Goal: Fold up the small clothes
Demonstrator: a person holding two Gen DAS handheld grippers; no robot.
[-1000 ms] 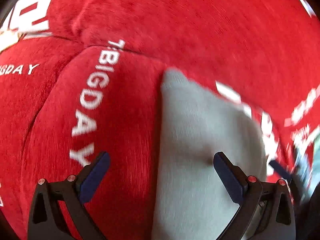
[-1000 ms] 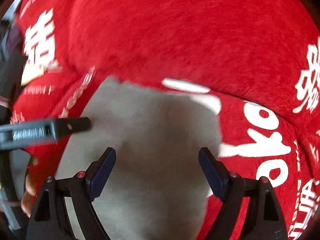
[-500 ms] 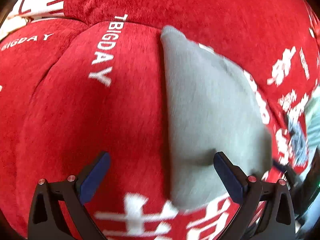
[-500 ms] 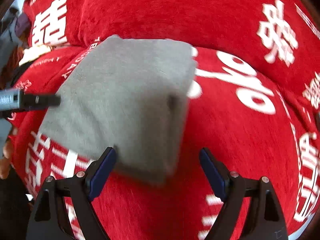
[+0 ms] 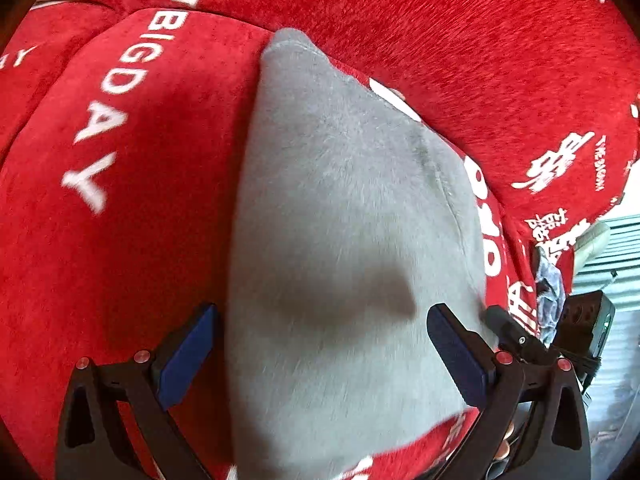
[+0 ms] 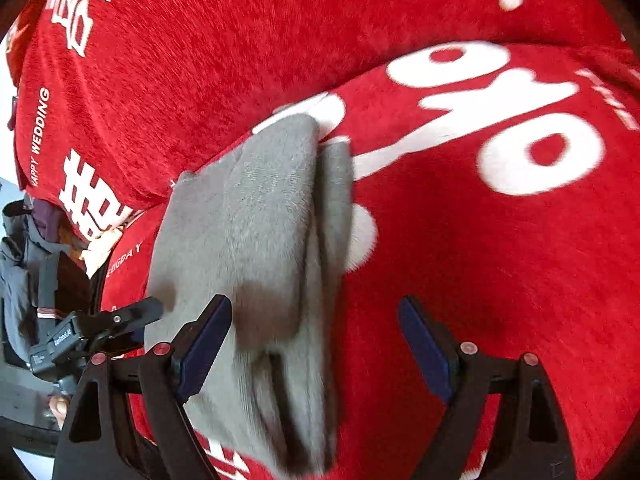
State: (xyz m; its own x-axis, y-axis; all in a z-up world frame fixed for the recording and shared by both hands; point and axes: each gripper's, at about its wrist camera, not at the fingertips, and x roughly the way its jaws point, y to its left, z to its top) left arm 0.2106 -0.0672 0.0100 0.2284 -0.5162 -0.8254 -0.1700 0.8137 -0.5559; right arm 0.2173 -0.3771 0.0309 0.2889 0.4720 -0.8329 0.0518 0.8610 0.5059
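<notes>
Both wrist views look closely down on one grey cloth (image 5: 344,240) (image 6: 260,248), from opposite sides.

A home setting, likely a living room. A plush sofa fills both views, draped in a red velvety cover (image 6: 480,260) printed with white Chinese characters and the words "HAPPY WEDDING" (image 6: 39,136) and "BIGDAY" (image 5: 120,92). A seam separates its seat and back cushions.

Red plush sofa cover (image 5: 460,40) w/ white print; grey folded garment (image 5: 340,220), prob. fleece, lying on it.
</notes>
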